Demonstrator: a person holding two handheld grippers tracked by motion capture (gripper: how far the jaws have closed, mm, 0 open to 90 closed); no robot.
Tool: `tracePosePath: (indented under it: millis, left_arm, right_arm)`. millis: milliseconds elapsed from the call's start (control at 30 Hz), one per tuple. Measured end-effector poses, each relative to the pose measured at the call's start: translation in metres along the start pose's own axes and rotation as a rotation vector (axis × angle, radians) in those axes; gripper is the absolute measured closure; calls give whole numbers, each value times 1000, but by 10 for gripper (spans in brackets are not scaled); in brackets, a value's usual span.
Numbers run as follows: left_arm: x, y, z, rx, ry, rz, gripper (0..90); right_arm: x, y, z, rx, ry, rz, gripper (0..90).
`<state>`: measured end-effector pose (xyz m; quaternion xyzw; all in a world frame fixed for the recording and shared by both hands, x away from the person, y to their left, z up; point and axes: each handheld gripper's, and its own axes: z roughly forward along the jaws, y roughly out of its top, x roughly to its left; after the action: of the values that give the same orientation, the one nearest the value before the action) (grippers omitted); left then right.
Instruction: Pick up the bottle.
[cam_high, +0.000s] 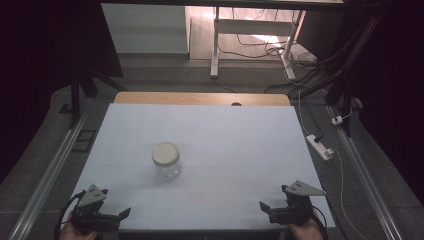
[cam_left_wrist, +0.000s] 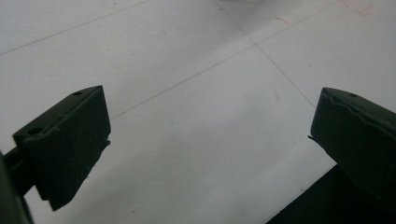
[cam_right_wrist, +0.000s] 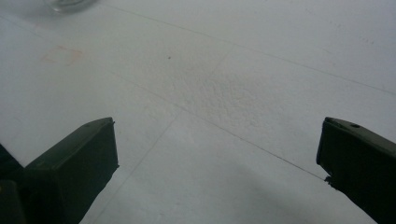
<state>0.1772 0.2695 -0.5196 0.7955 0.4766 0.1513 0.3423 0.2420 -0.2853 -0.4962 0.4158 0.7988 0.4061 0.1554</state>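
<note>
My left gripper (cam_high: 120, 214) sits at the near left corner of the table (cam_high: 240, 130), jaws spread wide with nothing between them; in the left gripper view there is just bare white tabletop between the two black jaws. A little further in and toward the middle stands the glass jar (cam_high: 166, 161), upright, with its pale lid (cam_high: 165, 153) seated on top. It is left of the table's centre, near my left gripper but clearly apart from it. To its right, nearer me, is a faint red square (cam_high: 196, 195) drawn on the surface. At the near right corner my right gripper (cam_high: 264, 208) is also wide apart and holding nothing; in the right gripper view the jar's base (cam_right_wrist: 67, 4) just peeks in at the far left edge, well off.

As I judge it, the step in hand is the approach to the jar. To do it well I would bring the left gripper in level, keeping its jaws as open as they are so they pass either side of the glass body below the lid, and only then close, gently, since smooth glass may slip or tip if nudged from one side. The right gripper I would bring over for the lid.
</note>
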Motion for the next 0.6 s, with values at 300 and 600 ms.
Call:
tracePosePath:
  millis: [300, 600]
  left_arm:
    - [-2, 1, 2, 9, -36, 3, 0]
    - [-1, 2, 4, 14, -59, 8, 0]
  right_arm:
    - [2, 1, 3, 34, 22, -27, 0]
    - [2, 1, 4, 40, 33, -28, 0]
